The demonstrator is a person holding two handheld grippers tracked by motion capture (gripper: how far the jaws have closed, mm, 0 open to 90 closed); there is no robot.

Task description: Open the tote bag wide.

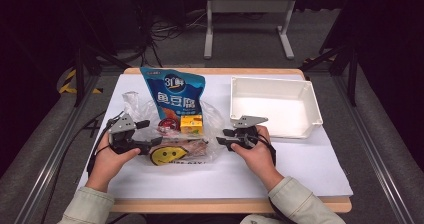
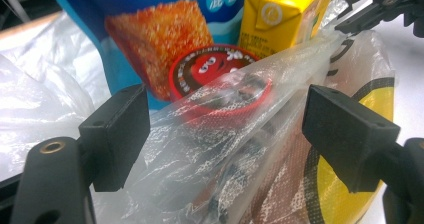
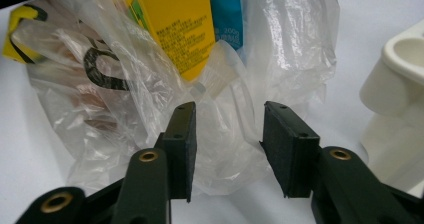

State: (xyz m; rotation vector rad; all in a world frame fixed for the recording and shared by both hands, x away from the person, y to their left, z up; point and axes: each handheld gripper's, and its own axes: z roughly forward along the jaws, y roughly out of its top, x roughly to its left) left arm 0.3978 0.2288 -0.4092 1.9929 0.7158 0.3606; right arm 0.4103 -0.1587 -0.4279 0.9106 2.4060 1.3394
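Observation:
A clear plastic bag point(image 1: 210, 115) printed with a yellow smiley face lies in the middle of the table. In it are a blue snack pouch point(image 1: 172, 96), a yellow drink carton point(image 1: 192, 125) and a red round lid point(image 1: 167, 126). My left gripper point(image 1: 149, 133) is at the bag's left side. Its jaws stand open with a fold of the bag's film point(image 2: 225, 149) between them, the pads apart from it. My right gripper point(image 1: 221, 137) is at the bag's right edge, open, with loose film point(image 3: 227, 109) in the gap.
A white plastic bin point(image 1: 270, 81) stands empty at the back right, close to my right hand. White paper point(image 1: 300, 164) covers the tabletop. A metal frame point(image 1: 247, 6) and cables lie on the floor beyond the far edge.

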